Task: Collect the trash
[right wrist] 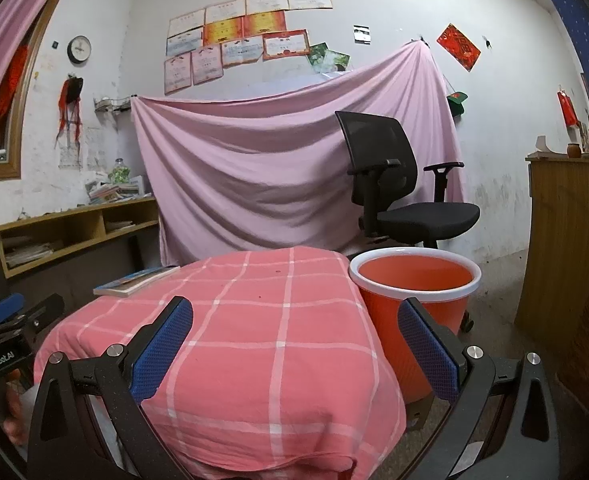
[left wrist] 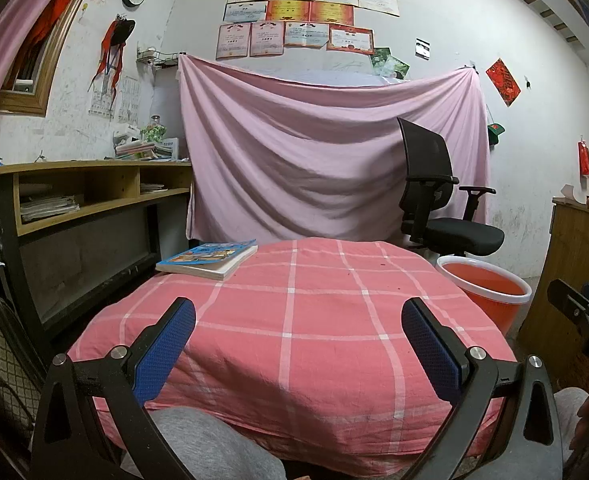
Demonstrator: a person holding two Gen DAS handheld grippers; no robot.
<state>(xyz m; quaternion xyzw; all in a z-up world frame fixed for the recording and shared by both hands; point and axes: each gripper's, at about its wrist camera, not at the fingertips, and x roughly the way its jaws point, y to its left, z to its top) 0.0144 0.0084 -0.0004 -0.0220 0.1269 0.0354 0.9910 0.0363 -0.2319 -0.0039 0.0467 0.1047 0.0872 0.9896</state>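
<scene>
An orange bin with a white rim (right wrist: 414, 280) stands on the floor just right of a small table under a pink checked cloth (right wrist: 254, 340); it also shows in the left wrist view (left wrist: 486, 292). I see no loose trash on the cloth (left wrist: 302, 320), only a few tiny dark specks. My left gripper (left wrist: 298, 340) is open and empty over the table's near edge. My right gripper (right wrist: 294, 340) is open and empty over the table's right part, its right finger in front of the bin.
A blue-covered book (left wrist: 208, 258) lies at the table's far left corner. A black office chair (right wrist: 394, 192) stands behind the bin. A wooden desk with shelves (left wrist: 82, 196) is at the left, a wooden cabinet (right wrist: 558, 240) at the right. A pink sheet (left wrist: 314, 160) hangs behind.
</scene>
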